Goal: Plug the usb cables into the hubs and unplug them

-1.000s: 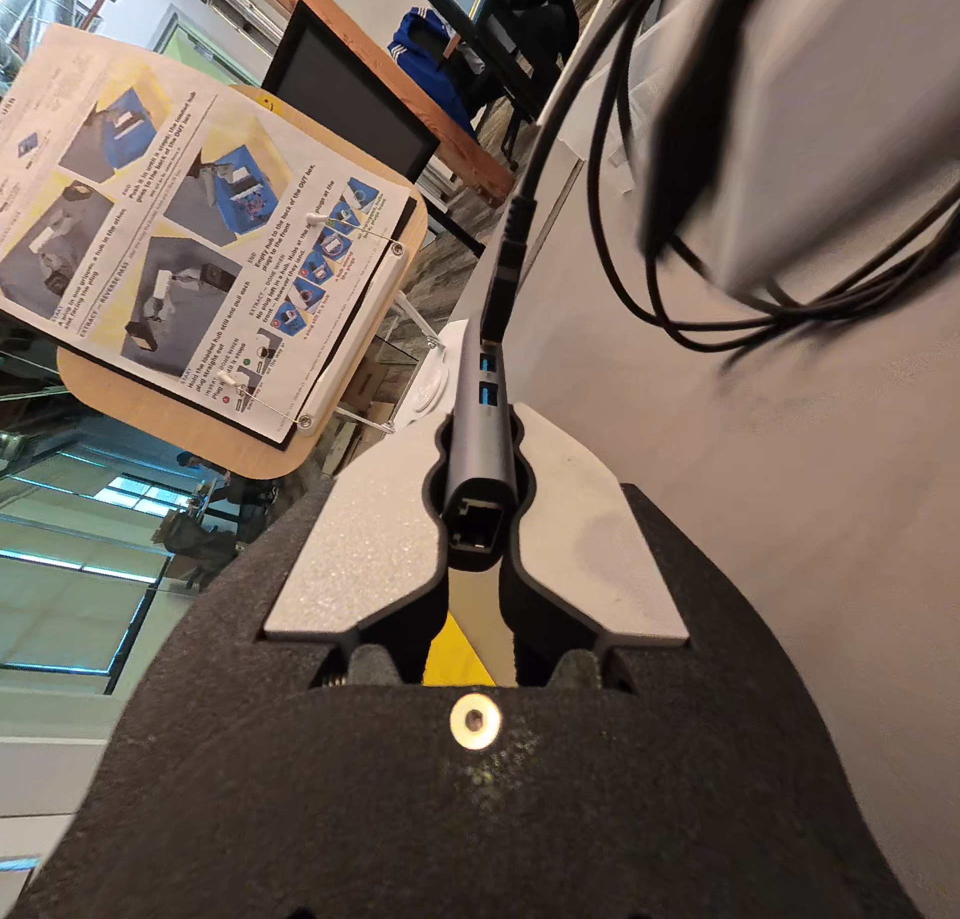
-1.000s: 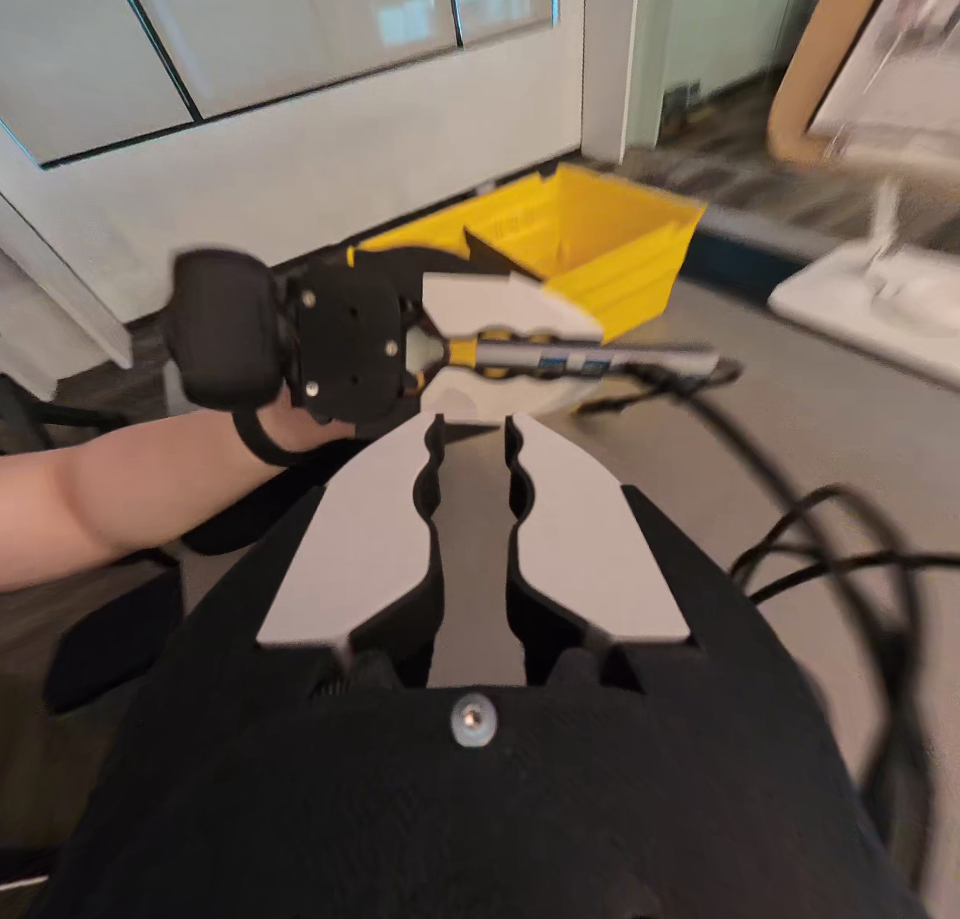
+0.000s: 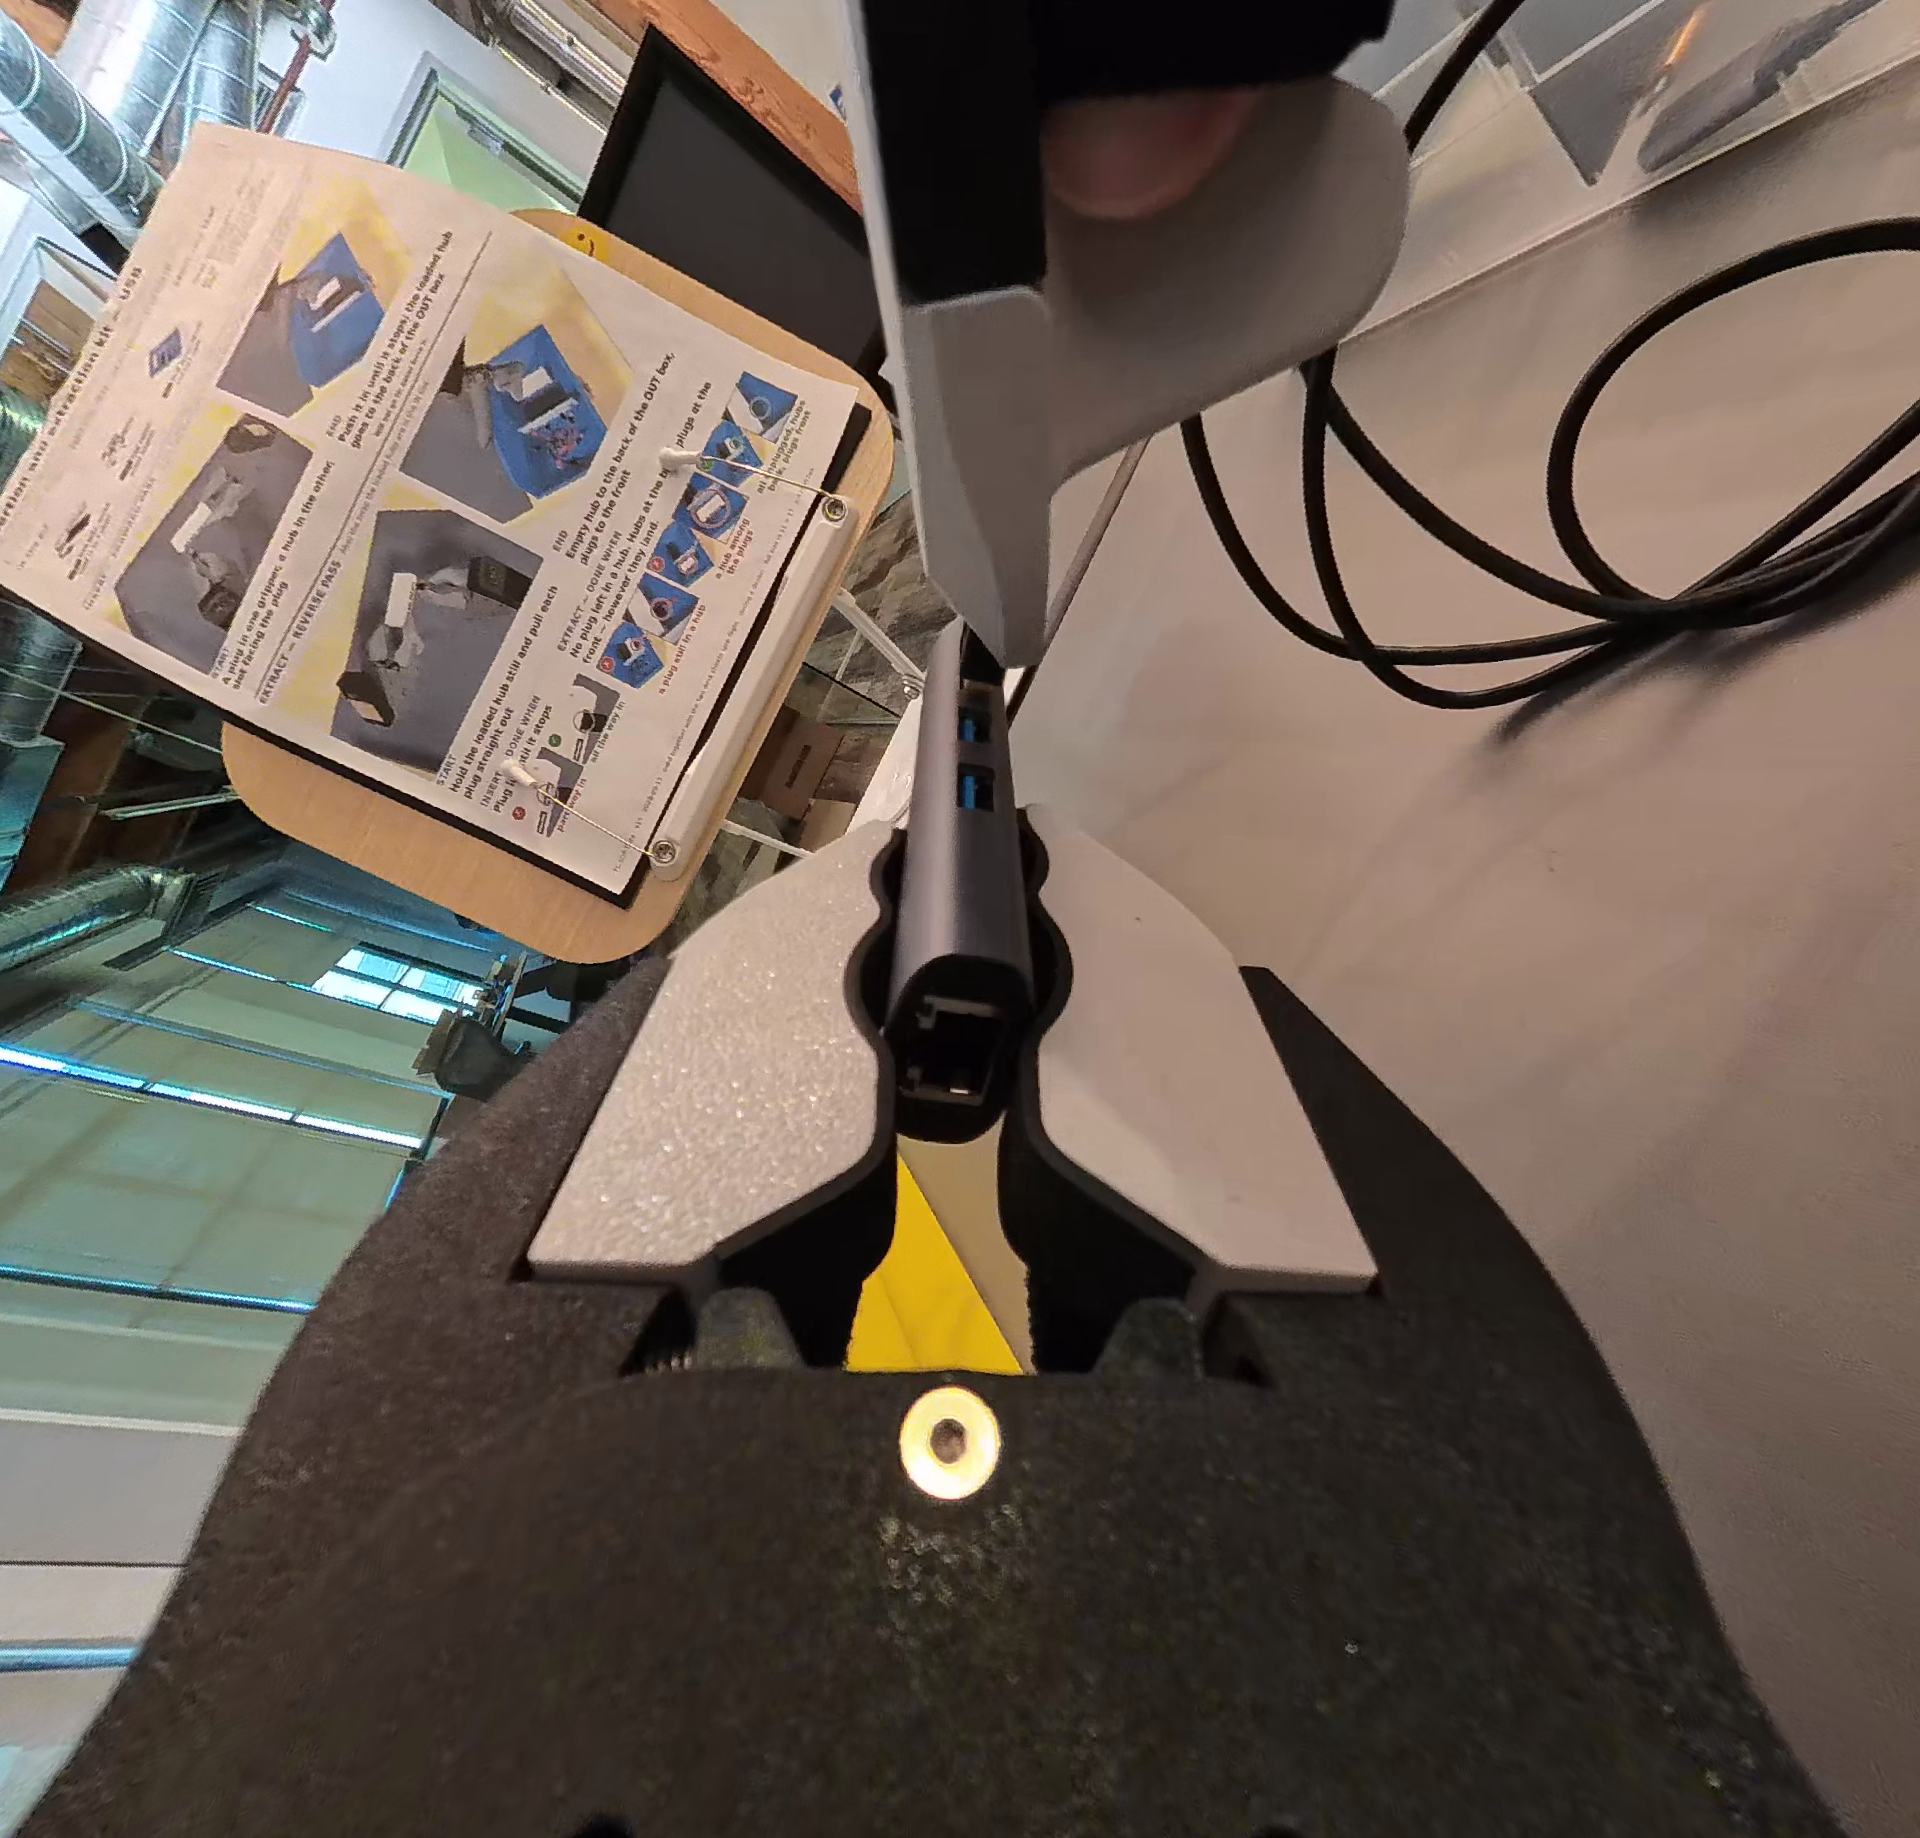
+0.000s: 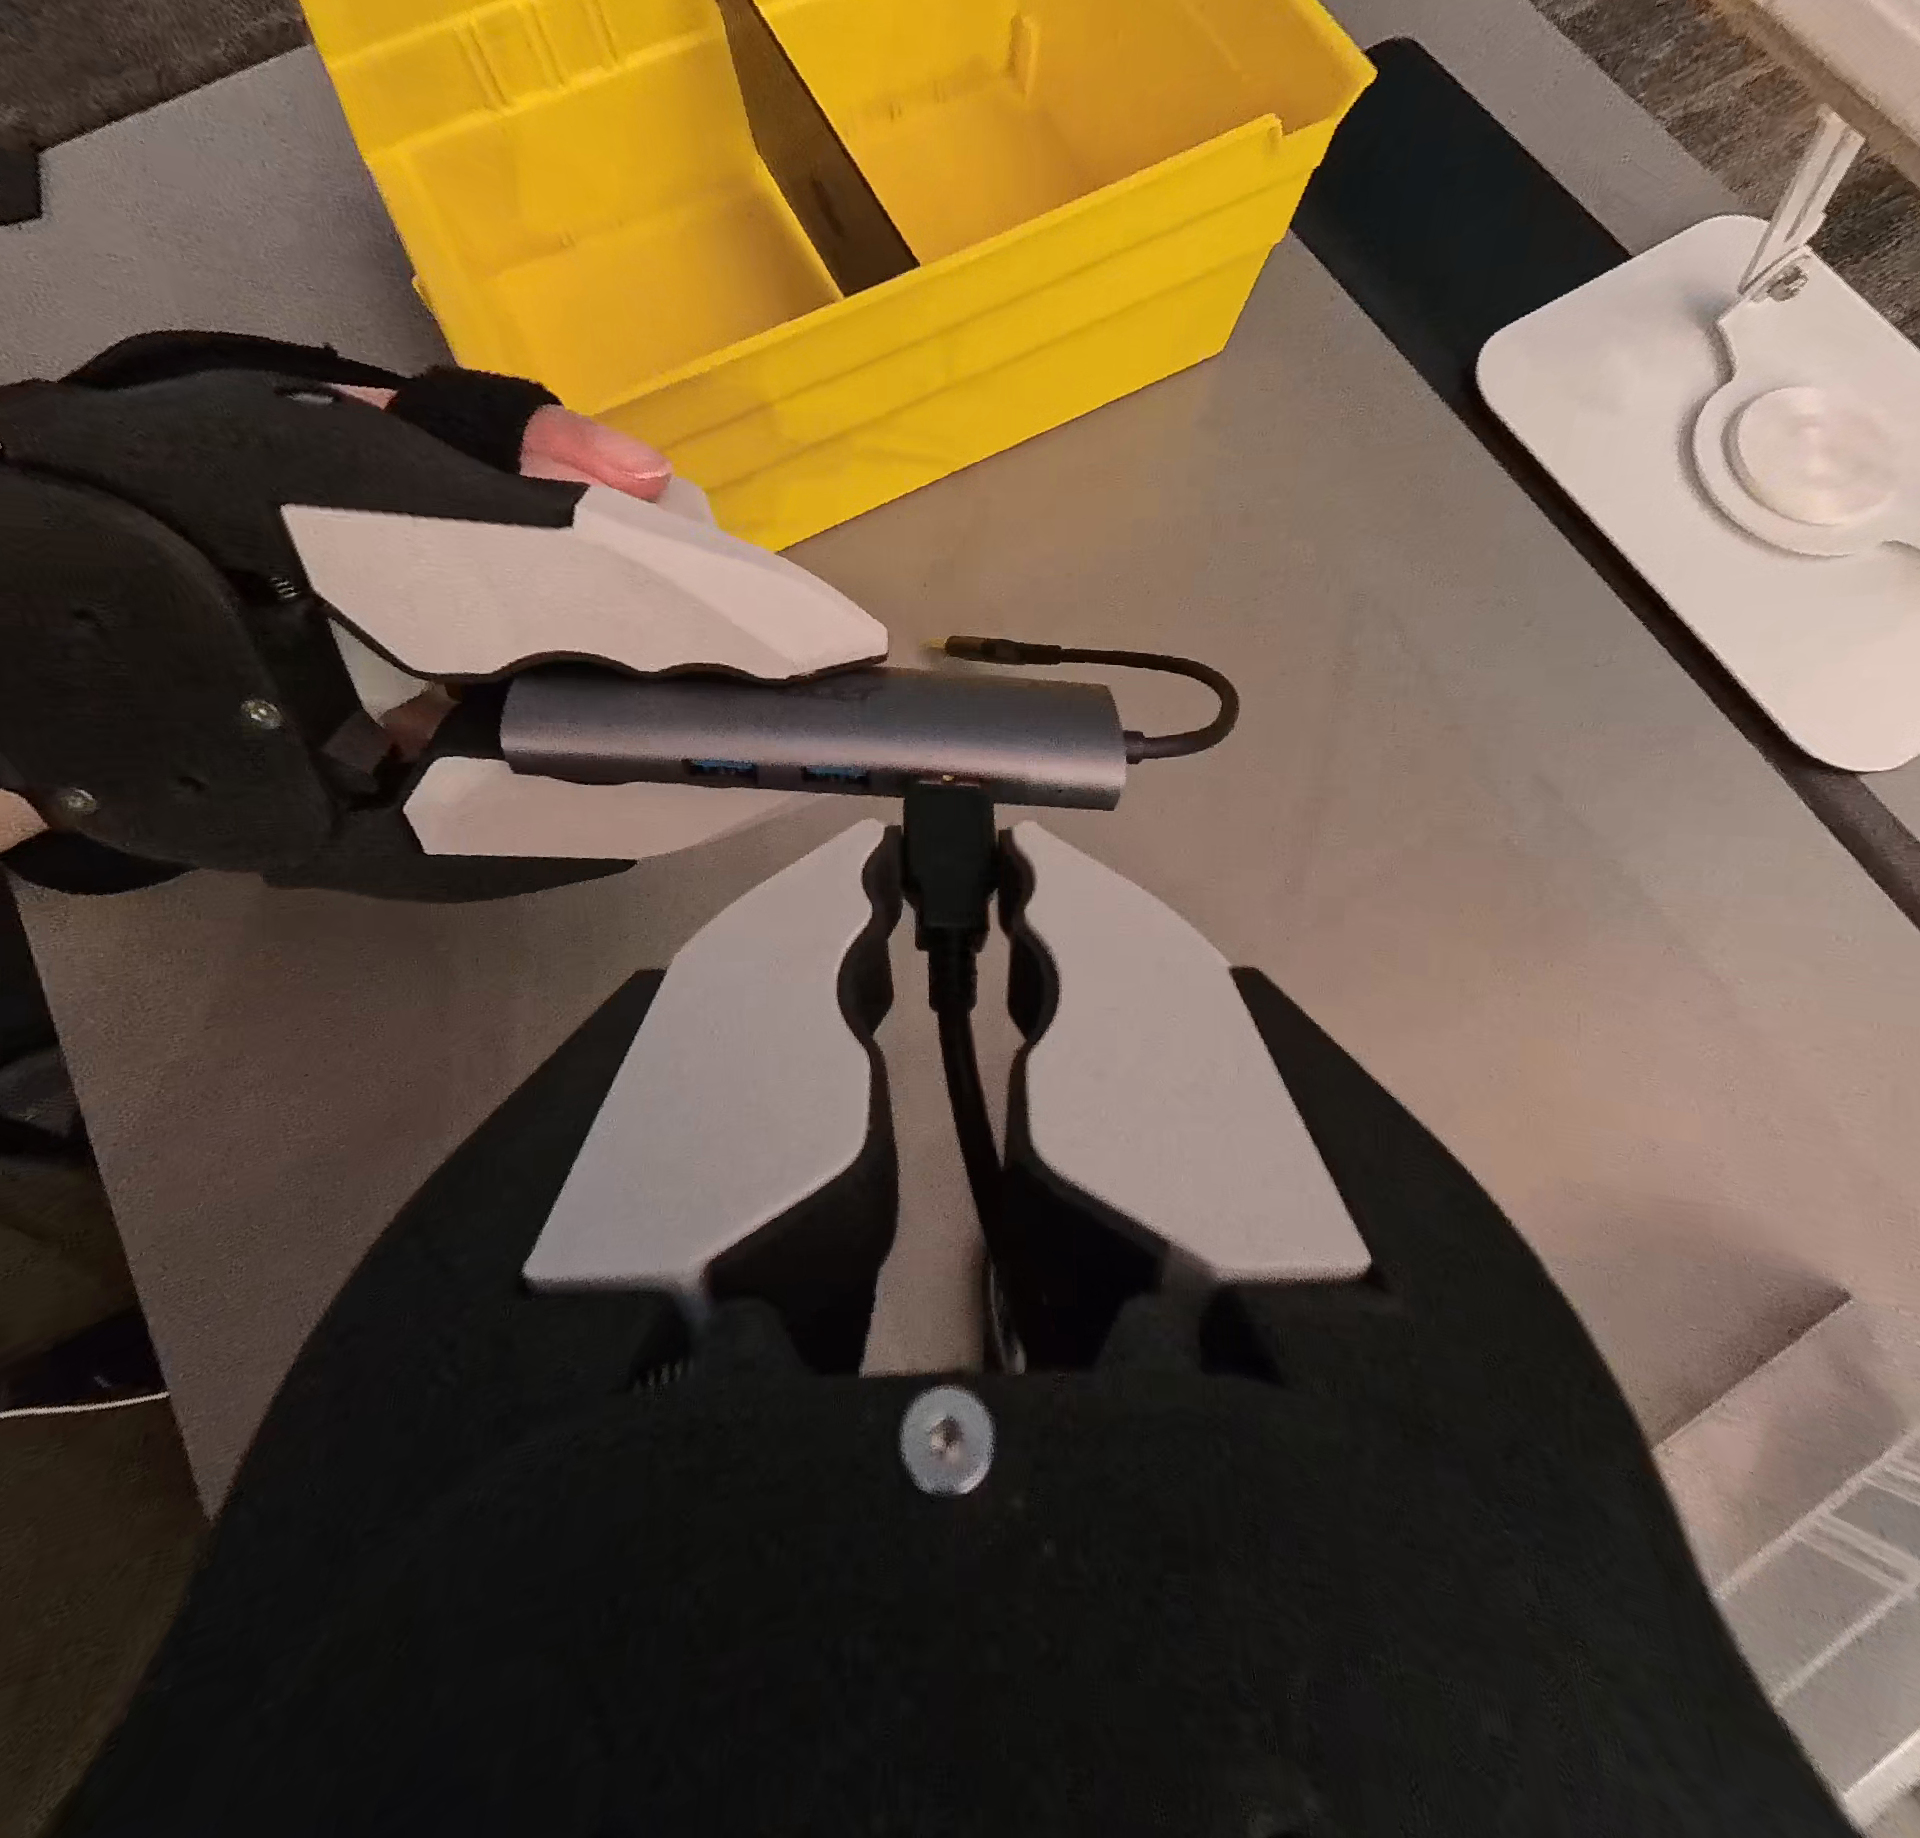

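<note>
The right gripper (image 4: pixel 948 879), a second earlier empty and apart, was now clenched on the plug (image 4: pixel 943 858), seated in the hub (image 4: pixel 821 734) gripped by the left gripper (image 3: pixel 961 889); extraction was judged next.

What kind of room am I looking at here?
Probably an industrial-style office or lab used as a test station: exposed ceiling ducts, an illustrated instruction sheet on a stand, and a yellow divided bin on a grey worktable.

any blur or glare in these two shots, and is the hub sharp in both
Left wrist view: hub sharp, right gripper overhead looms soft, wide-angle bend at the edges. Right wrist view: hub and plug crisp, table shows soft sheen, no harsh glare.
</note>
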The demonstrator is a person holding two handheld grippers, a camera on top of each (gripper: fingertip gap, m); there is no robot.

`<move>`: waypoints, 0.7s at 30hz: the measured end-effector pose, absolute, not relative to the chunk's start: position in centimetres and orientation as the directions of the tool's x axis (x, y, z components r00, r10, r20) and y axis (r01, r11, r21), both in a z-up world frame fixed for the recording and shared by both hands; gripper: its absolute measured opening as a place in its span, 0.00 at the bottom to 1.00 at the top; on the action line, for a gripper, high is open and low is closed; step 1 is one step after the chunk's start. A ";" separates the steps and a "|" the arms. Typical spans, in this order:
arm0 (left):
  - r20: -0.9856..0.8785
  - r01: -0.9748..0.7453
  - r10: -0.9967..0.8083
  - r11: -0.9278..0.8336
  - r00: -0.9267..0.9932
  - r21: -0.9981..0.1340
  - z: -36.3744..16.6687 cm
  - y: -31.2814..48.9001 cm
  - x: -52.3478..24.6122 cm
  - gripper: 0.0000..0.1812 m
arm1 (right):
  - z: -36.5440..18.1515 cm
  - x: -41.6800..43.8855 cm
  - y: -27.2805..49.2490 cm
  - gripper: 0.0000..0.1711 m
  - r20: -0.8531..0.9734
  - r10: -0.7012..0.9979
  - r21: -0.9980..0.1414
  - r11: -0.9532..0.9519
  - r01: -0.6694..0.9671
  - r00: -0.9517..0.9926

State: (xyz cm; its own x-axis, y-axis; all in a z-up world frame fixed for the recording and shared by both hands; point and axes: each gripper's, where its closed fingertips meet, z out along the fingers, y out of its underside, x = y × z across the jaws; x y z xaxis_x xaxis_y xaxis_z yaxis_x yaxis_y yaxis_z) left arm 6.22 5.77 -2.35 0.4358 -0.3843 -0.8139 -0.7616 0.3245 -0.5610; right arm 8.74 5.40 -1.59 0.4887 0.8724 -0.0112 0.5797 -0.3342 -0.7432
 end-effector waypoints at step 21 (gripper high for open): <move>-0.850 -0.783 -0.338 0.353 0.403 -0.512 -2.1 5.8 6.8 0.09 | -1.4 9.4 5.3 0.11 -0.049 0.793 -0.791 -0.401 0.461 0.607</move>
